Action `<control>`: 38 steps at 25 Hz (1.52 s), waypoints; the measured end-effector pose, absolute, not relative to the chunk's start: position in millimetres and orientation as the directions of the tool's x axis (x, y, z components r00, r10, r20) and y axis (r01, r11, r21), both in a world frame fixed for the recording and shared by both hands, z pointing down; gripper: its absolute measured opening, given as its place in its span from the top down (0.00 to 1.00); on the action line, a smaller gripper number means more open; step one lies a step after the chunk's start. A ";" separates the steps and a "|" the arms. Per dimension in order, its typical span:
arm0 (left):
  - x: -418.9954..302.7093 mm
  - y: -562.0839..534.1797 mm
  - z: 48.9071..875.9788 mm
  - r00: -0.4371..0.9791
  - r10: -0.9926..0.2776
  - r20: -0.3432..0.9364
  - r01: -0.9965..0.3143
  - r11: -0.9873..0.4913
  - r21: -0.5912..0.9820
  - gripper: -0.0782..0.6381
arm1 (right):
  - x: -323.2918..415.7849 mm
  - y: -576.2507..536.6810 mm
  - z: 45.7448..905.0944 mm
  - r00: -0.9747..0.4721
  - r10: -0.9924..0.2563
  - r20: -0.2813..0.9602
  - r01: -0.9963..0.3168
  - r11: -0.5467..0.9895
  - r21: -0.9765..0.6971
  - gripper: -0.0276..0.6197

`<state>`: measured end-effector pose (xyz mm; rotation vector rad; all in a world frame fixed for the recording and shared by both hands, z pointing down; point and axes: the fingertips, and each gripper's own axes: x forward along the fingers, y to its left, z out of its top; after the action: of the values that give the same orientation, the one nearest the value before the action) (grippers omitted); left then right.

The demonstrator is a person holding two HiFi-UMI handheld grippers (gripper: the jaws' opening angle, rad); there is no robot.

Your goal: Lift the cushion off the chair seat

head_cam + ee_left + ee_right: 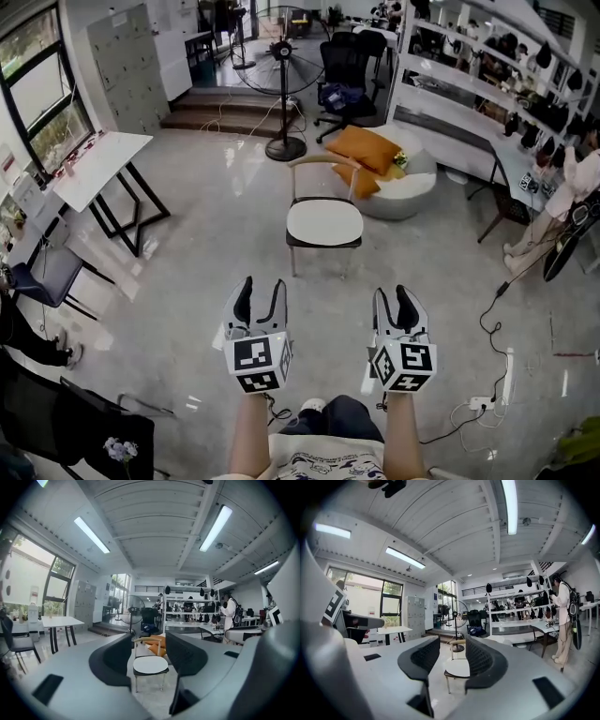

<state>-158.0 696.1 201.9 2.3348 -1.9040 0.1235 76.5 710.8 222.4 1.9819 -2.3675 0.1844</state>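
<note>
A chair (pixel 323 246) with a wooden backrest stands on the floor ahead of me, and a flat white cushion (pixel 324 222) lies on its seat. Both grippers are held side by side well short of the chair, pointing at it. My left gripper (pixel 262 286) is open with nothing between its fingers. My right gripper (pixel 393 293) is also open and empty. In the left gripper view the cushion (pixel 150 665) shows in the gap of the left gripper (pixel 149 643). In the right gripper view the cushion (pixel 457 667) shows in the gap of the right gripper (pixel 451 644).
Behind the chair lies a round white pouf (pixel 411 183) with orange cushions (pixel 364 148). A standing fan (pixel 284 56) and a black office chair (pixel 345 66) are further back. A white table (pixel 98 167) stands left; a person (pixel 574 187), shelves and floor cables (pixel 489 328) are right.
</note>
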 end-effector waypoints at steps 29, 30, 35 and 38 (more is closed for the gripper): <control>-107.1 435.7 211.9 0.142 -0.974 0.178 -0.990 -0.138 0.036 0.55 | 130.8 427.6 228.4 -0.239 -0.964 0.116 -0.968 0.227 -0.107 0.59; -104.9 422.2 210.1 0.134 -0.975 0.177 -0.991 -0.130 0.035 0.55 | 133.6 412.1 225.4 -0.246 -0.963 0.112 -0.966 0.235 -0.105 0.59; -93.4 360.1 198.2 0.096 -0.982 0.163 -0.995 -0.090 0.044 0.55 | 148.8 342.1 207.6 -0.278 -0.957 0.088 -0.958 0.268 -0.103 0.59; -84.2 332.4 204.1 0.081 -0.984 0.158 -0.996 -0.073 0.053 0.55 | 157.9 311.5 213.1 -0.293 -0.952 0.086 -0.954 0.284 -0.098 0.59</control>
<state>-84.2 332.4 204.1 2.1965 -2.0318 0.1213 157.9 311.5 213.1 1.8614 -2.5088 0.2043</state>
